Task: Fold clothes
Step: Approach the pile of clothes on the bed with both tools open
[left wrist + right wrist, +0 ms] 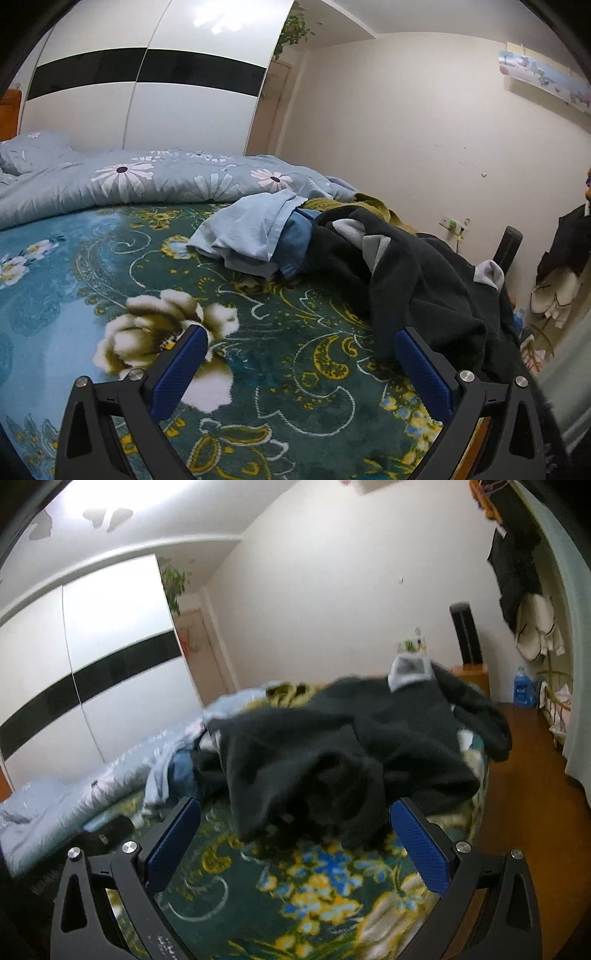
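A dark fleece garment (413,273) with a pale grey lining lies crumpled on the right side of the bed, and it fills the middle of the right wrist view as the dark garment (332,760). Beside it lies a folded light blue garment (251,229) over a darker blue one (297,240). My left gripper (301,334) is open above the floral blanket, its right finger close to the dark garment's edge. My right gripper (295,806) is open just in front of the dark garment's near edge, holding nothing.
The bed carries a green floral blanket (110,266) and a blue daisy-print duvet (147,177) along its far side. A white wardrobe (147,96) stands behind. An olive cloth (354,206) lies past the pile. Wooden floor (517,812), a blue bottle (524,686) and hanging clothes (517,576) are to the right.
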### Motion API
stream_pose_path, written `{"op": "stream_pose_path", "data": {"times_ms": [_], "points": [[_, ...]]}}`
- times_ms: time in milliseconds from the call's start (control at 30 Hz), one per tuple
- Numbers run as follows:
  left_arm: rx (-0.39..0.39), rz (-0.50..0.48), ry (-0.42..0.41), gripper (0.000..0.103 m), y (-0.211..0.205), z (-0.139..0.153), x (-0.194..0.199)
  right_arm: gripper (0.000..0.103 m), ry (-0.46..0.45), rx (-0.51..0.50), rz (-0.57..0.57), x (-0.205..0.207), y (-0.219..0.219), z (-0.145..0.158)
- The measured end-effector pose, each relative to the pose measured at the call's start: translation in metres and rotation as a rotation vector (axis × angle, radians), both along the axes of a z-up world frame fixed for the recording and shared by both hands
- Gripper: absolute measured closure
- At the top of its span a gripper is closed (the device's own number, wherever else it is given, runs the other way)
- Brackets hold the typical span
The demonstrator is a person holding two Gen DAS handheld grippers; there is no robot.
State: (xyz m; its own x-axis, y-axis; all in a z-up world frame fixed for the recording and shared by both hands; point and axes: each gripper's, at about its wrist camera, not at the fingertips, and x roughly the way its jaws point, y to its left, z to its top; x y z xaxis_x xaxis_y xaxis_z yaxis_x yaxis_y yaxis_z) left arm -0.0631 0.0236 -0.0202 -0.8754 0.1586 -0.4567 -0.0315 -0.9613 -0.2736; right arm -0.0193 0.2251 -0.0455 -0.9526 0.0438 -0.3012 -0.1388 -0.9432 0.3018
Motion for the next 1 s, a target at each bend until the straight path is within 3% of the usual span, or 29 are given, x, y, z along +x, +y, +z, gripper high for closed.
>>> {"op": "stream_pose_path", "data": {"times_ms": [533,867,1000], "points": [[0.006,0.025,-0.006,0.0,-0.017,0.003,0.003,0.0,-0.028,0.11,-0.003,0.002,-0.022,-0.004],[0.018,-0.018,-0.032,0.0,-0.016,0.001,-0.002,0.0,-0.124,0.123,-0.039,-0.004,-0.018,-0.016],[0.069,-0.018,-0.07,0.0,-0.026,-0.001,-0.009,0.0,-0.163,0.139,-0.09,-0.011,-0.005,-0.019]]}}
